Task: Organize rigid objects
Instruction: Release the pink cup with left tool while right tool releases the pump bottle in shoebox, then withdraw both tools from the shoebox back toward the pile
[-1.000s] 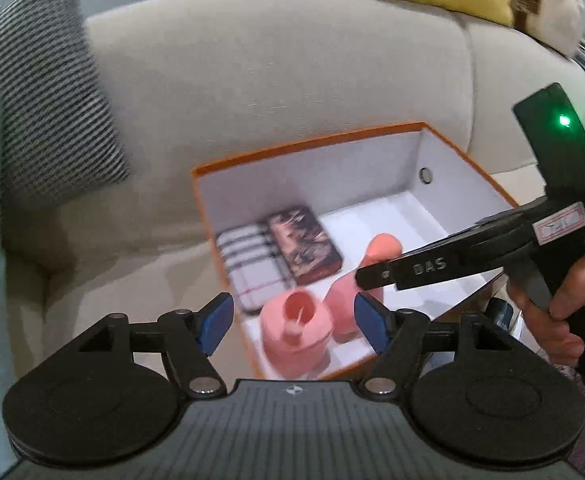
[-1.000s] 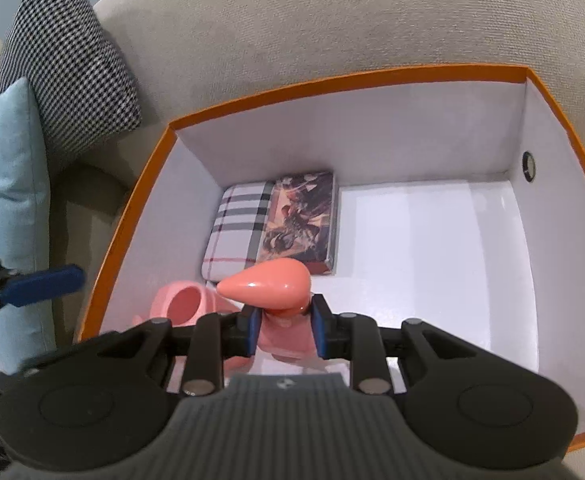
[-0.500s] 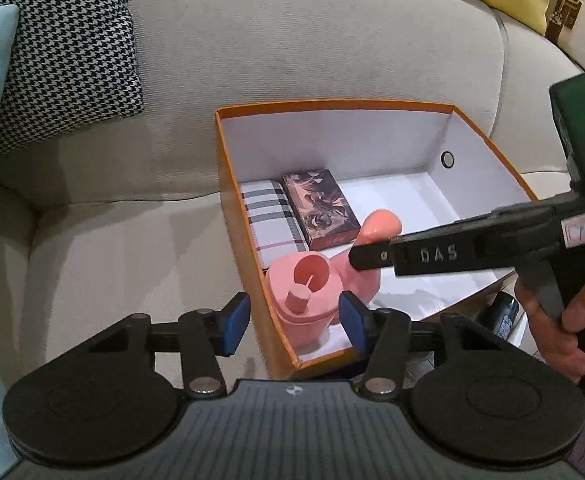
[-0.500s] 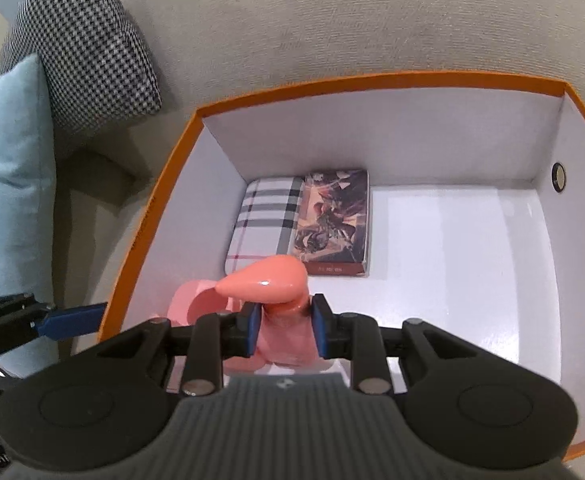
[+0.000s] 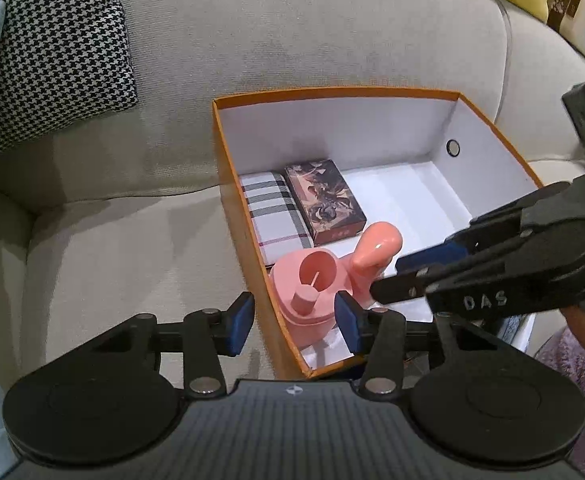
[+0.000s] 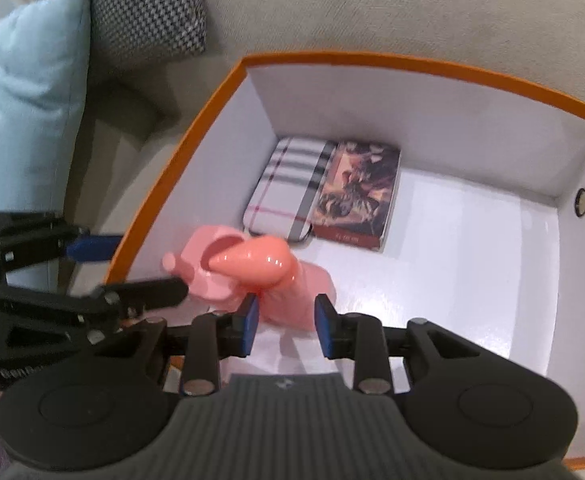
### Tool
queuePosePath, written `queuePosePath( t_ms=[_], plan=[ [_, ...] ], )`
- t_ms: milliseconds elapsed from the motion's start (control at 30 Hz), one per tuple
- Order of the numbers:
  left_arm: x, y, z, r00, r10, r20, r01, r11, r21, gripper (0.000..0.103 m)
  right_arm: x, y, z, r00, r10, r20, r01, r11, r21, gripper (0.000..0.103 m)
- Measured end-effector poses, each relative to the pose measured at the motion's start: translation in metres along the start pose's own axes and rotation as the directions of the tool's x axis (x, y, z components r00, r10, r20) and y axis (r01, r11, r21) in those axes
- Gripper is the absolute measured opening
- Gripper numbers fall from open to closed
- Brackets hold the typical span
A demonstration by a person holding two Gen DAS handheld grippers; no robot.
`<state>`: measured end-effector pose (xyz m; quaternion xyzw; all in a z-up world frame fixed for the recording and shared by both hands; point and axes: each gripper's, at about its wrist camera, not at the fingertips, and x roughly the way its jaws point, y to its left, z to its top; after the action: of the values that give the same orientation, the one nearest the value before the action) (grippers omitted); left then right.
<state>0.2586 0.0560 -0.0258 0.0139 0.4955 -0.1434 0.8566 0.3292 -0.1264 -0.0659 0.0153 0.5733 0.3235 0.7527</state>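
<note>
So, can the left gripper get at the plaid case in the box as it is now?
Probably not directly. The pink holder stands between the left gripper and the plaid case, and the box wall also crosses that path.

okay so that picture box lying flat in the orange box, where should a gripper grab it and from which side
Probably from above, pinching the two short ends of the picture box. It lies flat with one long side against the plaid case, so only the ends and the other long side stand free in the orange box.

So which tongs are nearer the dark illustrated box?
Right. The right tongs open inside the orange box, just short of the illustrated box; the left tongs straddle its near wall.
</note>
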Motion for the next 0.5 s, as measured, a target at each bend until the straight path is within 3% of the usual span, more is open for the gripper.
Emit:
queuePosePath(
  t_ms=[133,500],
  plan=[
    [-0.002,0.002,-0.002,1.0,-0.011,0.006,0.011,1.0,-0.019,0.055,0.009,0.001,0.0,1.0,0.012,-0.029,-0.012,1.0,-0.003,0.032],
    [-0.02,0.002,-0.007,0.998,-0.021,0.064,0.025,0.998,-0.052,0.055,0.0,0.004,-0.003,1.0,0.002,-0.001,-0.002,1.0,0.014,0.029]
  ],
)
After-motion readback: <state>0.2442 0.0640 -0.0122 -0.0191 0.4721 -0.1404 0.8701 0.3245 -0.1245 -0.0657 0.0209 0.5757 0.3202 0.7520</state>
